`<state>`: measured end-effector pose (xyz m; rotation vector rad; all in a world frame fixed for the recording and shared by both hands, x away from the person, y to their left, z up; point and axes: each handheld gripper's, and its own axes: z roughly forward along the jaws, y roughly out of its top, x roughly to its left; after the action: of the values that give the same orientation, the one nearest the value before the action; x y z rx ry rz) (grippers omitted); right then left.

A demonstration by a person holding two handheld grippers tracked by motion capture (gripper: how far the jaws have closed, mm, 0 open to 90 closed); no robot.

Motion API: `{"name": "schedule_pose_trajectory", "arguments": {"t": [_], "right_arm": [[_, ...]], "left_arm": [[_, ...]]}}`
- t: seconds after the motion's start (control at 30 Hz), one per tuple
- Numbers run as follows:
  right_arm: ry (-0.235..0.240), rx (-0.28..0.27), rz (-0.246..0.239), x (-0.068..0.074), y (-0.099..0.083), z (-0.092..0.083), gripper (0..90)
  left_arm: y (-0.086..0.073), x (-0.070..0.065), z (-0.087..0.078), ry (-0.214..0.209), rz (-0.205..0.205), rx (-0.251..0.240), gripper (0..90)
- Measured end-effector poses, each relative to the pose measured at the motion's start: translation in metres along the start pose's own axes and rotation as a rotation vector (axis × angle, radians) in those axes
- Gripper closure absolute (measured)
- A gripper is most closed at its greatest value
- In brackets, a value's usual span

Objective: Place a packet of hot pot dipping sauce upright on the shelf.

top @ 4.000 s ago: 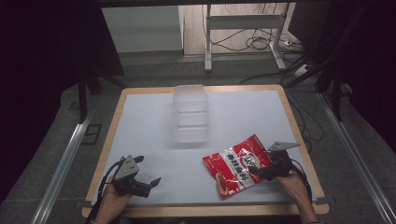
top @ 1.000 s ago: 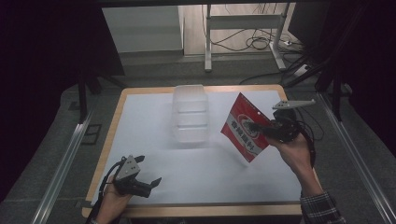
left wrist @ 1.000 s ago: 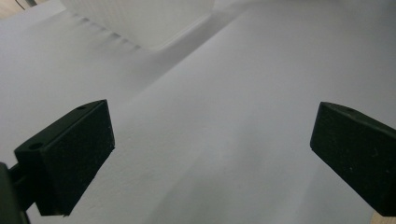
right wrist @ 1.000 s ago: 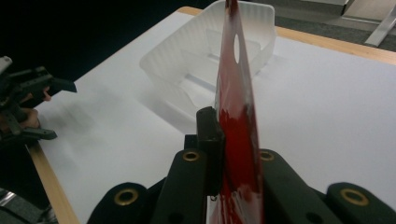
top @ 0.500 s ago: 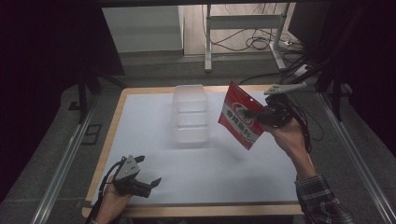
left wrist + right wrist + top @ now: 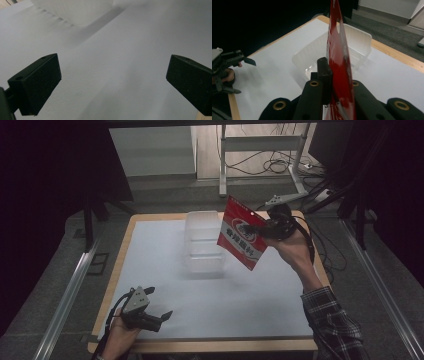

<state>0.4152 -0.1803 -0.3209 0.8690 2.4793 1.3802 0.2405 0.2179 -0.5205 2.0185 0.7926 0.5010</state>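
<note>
Right gripper view: right tool (image 6: 329, 82) clamps red packet (image 6: 339, 60), hiding its far jaw; left tool (image 6: 150, 312) gapes.

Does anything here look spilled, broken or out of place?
Nothing stands out. The red snack bag hangs tilted in the air, pinched by the right gripper beside the clear plastic container. It looks intact. The left gripper rests open on the table.

Light fell evenly on the white bench (image 6: 210, 295), while the room around it stayed nearly black. Shadows were soft (faintest beside the clear container (image 6: 202, 247)). Near jaws looked blurred in both gripper views, and the high view was grainy.
</note>
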Motion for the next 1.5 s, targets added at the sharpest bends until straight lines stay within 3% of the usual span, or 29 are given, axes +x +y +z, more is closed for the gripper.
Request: {"name": "schedule_pose_trajectory", "arguments": {"t": [0.37,0.87,1.13,1.5], "right_arm": [[0.043,0.0,-0.014,-0.001,0.018,0.035,87.4],[0.111,-0.011,-0.047,0.008,0.038,0.078,87.4],[0.163,0.036,-0.045,0.015,0.037,0.103,87.4],[0.139,0.111,-0.054,0.016,0.028,0.128,87.4]], "left_arm": [[0.0,0.0,0.0,-0.004,0.001,0.003,0.0],[0.0,0.001,-0.001,-0.01,-0.001,0.001,0.0],[0.0,0.001,-0.001,-0.013,0.0,0.001,0.0],[0.0,0.0,-0.001,-0.015,0.002,0.004,0.0]]}}
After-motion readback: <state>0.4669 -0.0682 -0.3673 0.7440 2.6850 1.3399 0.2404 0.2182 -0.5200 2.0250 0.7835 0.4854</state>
